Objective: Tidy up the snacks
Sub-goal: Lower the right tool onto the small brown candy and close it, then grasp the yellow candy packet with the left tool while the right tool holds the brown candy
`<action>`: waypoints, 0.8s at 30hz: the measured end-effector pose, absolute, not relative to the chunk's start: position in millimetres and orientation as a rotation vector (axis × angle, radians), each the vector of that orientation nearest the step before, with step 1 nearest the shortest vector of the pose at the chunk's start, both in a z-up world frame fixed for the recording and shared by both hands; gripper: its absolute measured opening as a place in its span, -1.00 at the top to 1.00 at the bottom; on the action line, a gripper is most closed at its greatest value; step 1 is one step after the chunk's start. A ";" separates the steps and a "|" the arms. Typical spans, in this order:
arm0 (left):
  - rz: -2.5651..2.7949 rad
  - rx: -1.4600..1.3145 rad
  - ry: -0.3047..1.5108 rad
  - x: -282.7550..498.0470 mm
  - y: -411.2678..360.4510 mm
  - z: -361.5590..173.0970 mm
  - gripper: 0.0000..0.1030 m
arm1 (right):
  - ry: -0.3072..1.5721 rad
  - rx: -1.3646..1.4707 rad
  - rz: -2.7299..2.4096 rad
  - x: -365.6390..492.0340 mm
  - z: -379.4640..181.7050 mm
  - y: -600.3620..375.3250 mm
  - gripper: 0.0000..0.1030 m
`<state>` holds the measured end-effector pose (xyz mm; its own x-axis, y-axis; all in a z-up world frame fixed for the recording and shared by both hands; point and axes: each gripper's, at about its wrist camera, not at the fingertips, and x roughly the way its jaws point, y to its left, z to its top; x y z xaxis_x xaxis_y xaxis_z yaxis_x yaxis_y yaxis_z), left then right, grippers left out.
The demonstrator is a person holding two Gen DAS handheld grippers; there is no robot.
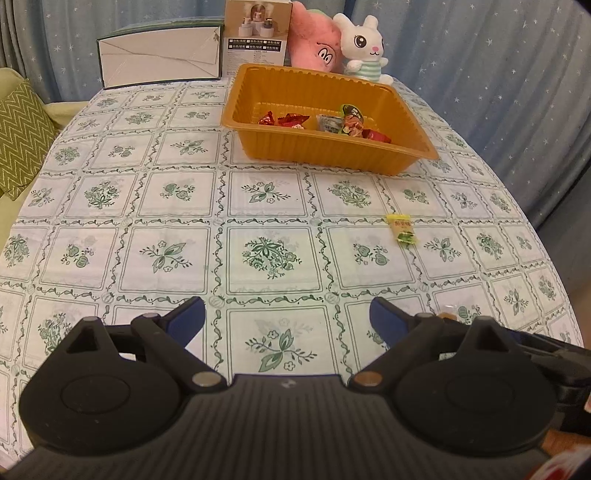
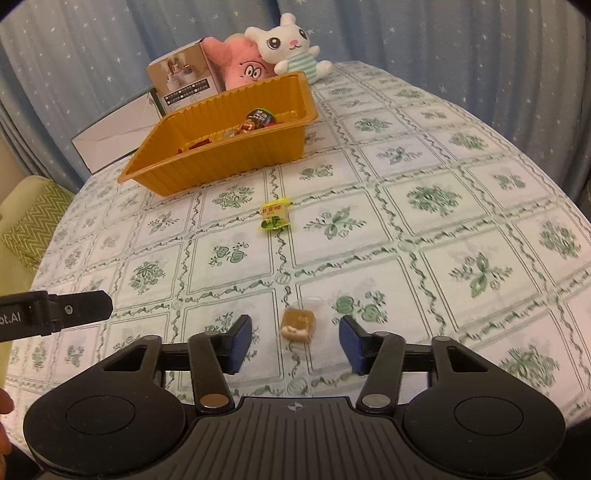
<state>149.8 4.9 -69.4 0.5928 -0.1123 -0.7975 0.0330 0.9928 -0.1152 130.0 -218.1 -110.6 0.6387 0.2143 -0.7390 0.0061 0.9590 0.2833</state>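
An orange ribbed tray (image 1: 402, 122) (image 2: 207, 147) stands at the far side of the table with several wrapped snacks inside. A yellow-green candy packet (image 1: 402, 229) (image 2: 275, 215) lies loose on the tablecloth. A brown candy in clear wrap (image 2: 299, 325) lies between the blue pads of my right gripper (image 2: 295, 345), with gaps on both sides, so that gripper is open. My left gripper (image 1: 287, 319) is open wide over bare cloth with nothing between its fingers. Its dark finger (image 2: 88, 304) shows at the left edge of the right wrist view.
A white box with a green rim (image 1: 159, 55), a printed carton (image 1: 258, 33), a pink plush (image 1: 314, 37) and a white rabbit plush (image 1: 362, 48) stand behind the tray. A zigzag cushion (image 1: 22, 136) lies beyond the table's left edge. Blue starred curtains hang behind.
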 end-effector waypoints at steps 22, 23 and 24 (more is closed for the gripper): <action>-0.188 -0.082 0.882 188.6 -37.8 -84.1 -0.82 | 0.783 0.197 0.043 150.7 -100.1 -248.7 0.60; -0.194 -0.089 0.875 192.4 -43.0 -85.5 -0.81 | 0.778 0.208 0.029 153.9 -99.0 -255.8 0.60; -0.199 -0.095 0.869 197.0 -48.7 -87.4 -0.75 | 0.776 0.215 0.019 156.9 -98.6 -261.8 0.60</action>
